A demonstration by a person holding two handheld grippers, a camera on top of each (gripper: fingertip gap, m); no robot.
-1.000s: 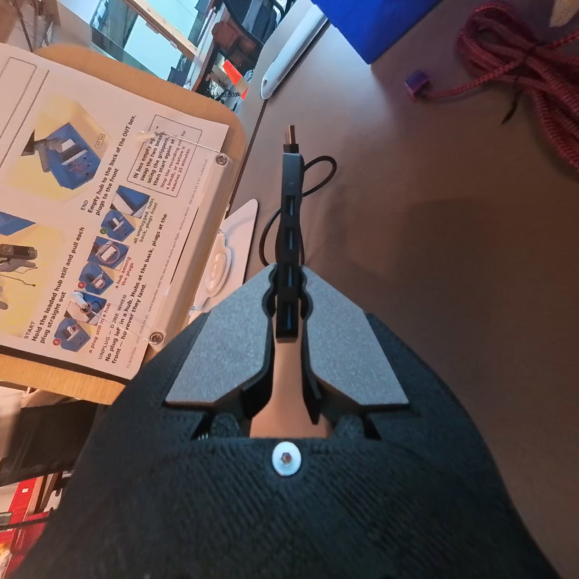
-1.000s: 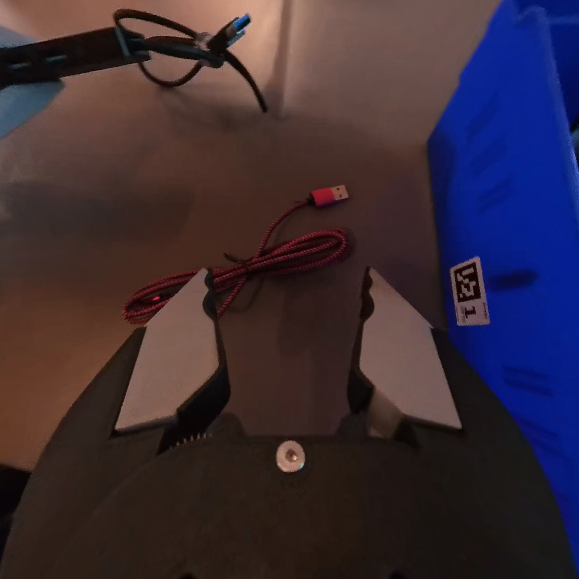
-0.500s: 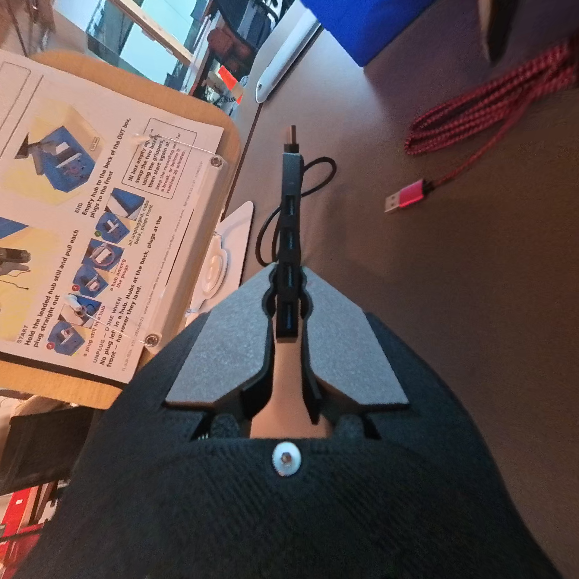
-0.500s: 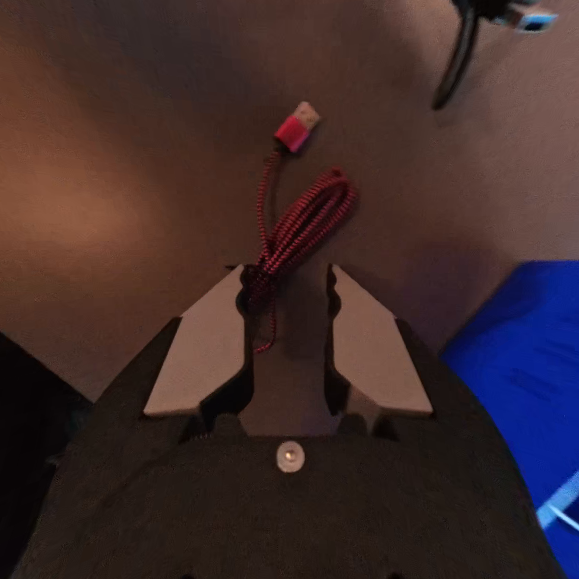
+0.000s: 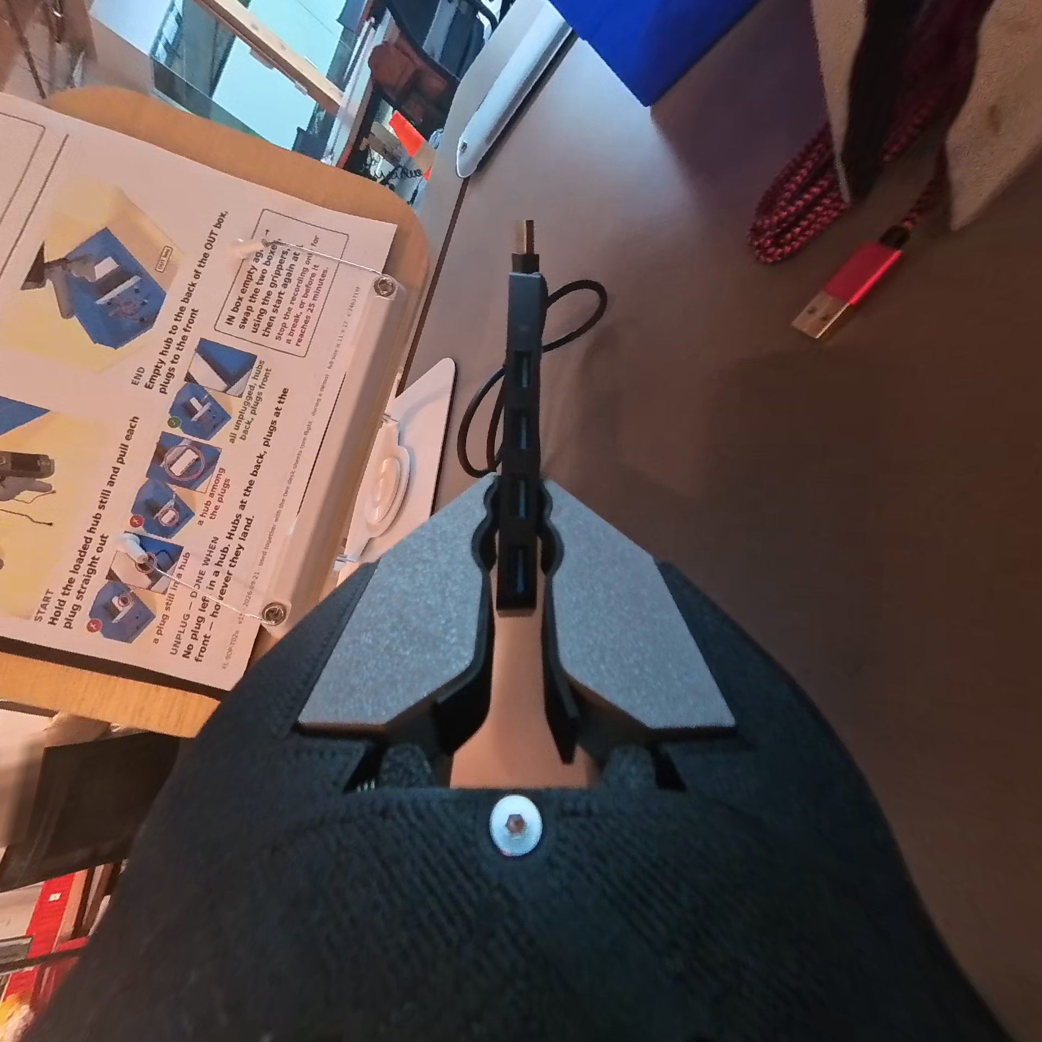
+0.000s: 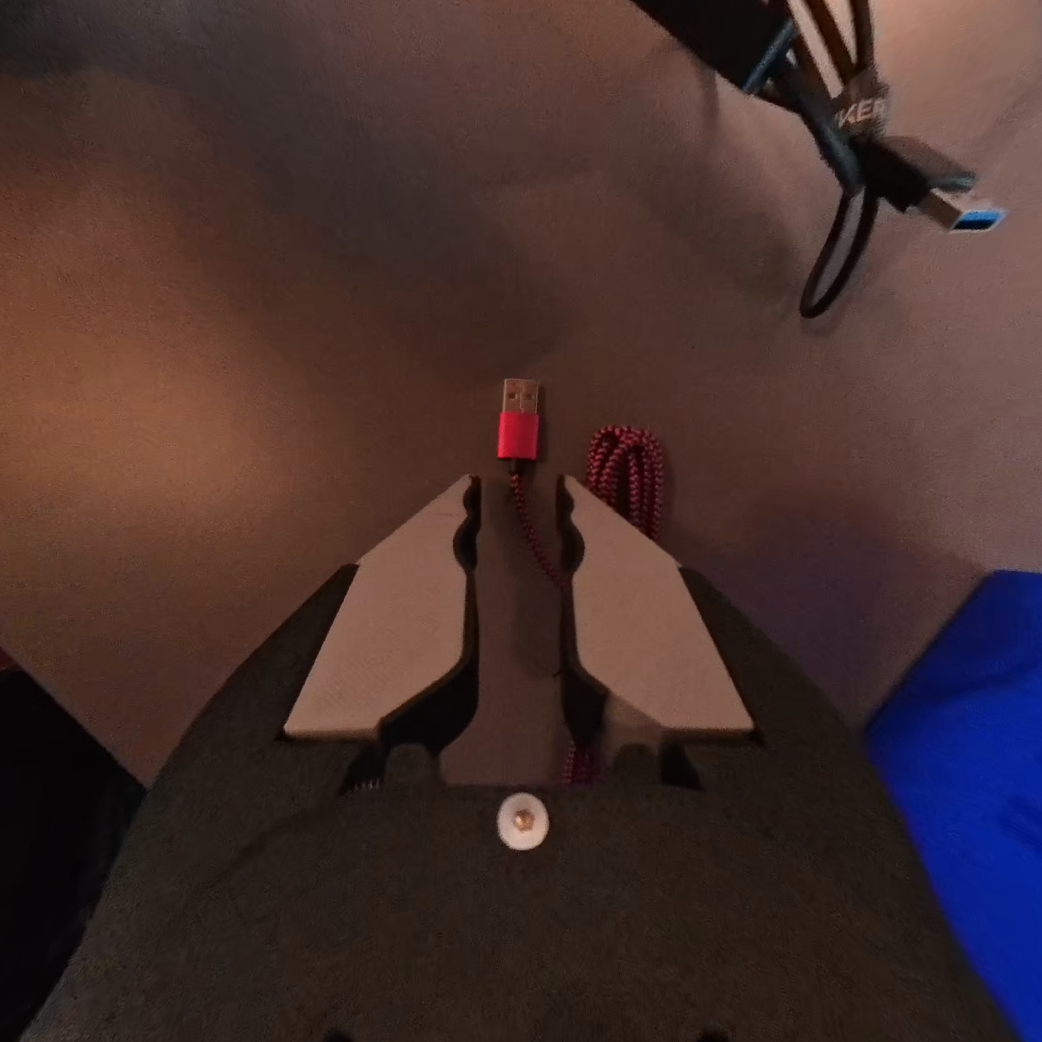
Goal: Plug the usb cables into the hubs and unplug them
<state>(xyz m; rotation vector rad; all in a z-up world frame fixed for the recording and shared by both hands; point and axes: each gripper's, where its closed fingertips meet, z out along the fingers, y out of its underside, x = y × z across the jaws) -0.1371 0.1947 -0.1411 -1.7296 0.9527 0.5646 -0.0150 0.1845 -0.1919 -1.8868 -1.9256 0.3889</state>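
My left gripper (image 5: 519, 507) is shut on a slim black USB hub (image 5: 523, 394), held on edge with its empty ports facing up. The hub's short black cable (image 5: 569, 316) loops beside it and ends in a blue-tongued plug (image 6: 953, 211). A red braided USB cable lies on the brown table, with its red plug (image 6: 519, 434) just ahead of my right gripper (image 6: 517, 485). The right gripper is open with a narrow gap, and the cable's strand (image 6: 527, 524) runs between its fingers. The coiled bundle (image 6: 628, 473) lies right of the tips. The plug also shows in the left wrist view (image 5: 846, 293).
A blue bin (image 6: 958, 761) stands close on the right of the right gripper and shows far off in the left wrist view (image 5: 648, 39). A printed instruction sheet on a wooden board (image 5: 169, 394) lies left of the hub. A white flat object (image 5: 406, 451) lies by it. Left tips to right tips: about 15 cm.
My right gripper has turned and moved over the red cable, and its jaws have narrowed. The red plug now lies straight ahead of the tips. The left gripper still holds the hub.
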